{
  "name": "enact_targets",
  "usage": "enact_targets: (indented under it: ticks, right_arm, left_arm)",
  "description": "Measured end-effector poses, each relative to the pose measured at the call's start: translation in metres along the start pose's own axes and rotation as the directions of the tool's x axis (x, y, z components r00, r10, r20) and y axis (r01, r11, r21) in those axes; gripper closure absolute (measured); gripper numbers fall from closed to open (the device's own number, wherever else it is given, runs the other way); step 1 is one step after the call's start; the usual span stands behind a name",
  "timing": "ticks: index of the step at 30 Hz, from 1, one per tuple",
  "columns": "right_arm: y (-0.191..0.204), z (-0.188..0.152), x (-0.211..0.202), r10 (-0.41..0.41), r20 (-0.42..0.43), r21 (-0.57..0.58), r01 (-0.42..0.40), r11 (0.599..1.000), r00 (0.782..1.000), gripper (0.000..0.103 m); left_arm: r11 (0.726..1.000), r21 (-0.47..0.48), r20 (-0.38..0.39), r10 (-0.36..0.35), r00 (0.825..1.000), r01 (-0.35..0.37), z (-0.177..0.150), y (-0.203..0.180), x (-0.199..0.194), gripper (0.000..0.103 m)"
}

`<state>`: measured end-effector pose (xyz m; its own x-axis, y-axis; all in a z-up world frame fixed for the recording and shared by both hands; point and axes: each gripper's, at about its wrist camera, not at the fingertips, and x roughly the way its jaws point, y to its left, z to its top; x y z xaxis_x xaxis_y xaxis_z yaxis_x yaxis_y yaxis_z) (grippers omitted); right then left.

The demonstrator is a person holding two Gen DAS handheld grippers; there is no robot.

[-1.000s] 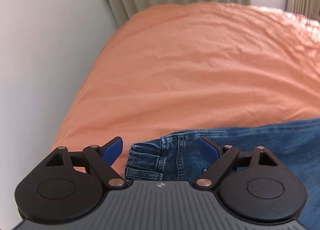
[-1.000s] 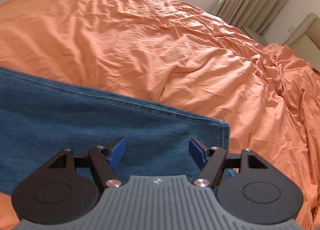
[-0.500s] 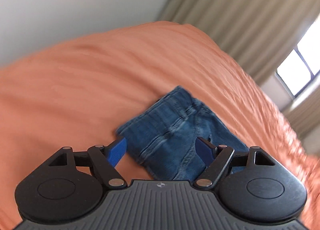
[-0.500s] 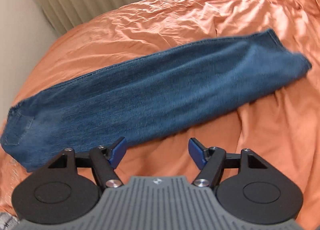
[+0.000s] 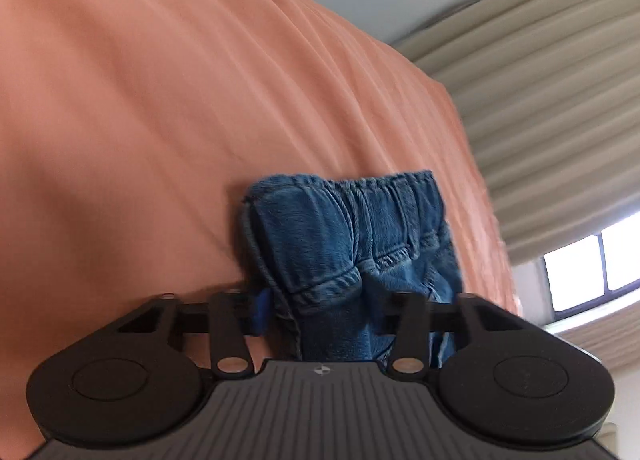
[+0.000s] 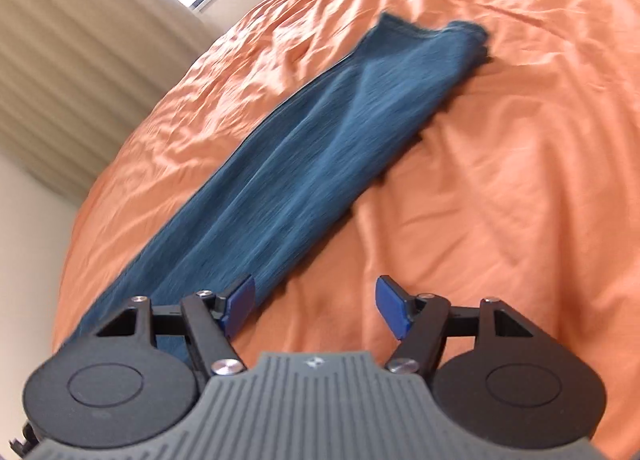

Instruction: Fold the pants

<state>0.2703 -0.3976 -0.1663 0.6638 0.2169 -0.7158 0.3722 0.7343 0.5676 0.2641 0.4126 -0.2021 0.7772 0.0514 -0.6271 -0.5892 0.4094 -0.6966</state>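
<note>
- A bed point(image 6: 500, 187) covered by a wrinkled orange sheet point(image 5: 160, 119).
- Blue denim pants point(image 6: 288, 179) lie stretched long across it, waistband end bunched near one edge, hem toward the middle.

Two hand-held tools, same build

The left tool point(image 5: 340, 312) and the right tool point(image 6: 316, 310) each have a grey ribbed body with a small round emblem, two black round discs, black link arms with silver screws — and blue pads point(image 6: 239, 306) on the fingers.

No readable text, labels, brands or numbers on anything in either view
</note>
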Motion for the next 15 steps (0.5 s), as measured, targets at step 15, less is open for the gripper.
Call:
enact_targets:
  ticks: [15]
  right_arm:
    - [-0.084,0.06,-0.016,0.054,0.123,0.195,-0.077,0.978,0.991,0.042]
  left_arm:
    - [0.844,0.413,0.174,0.295,0.94,-0.341,-0.009,-0.059,0.002,0.089]
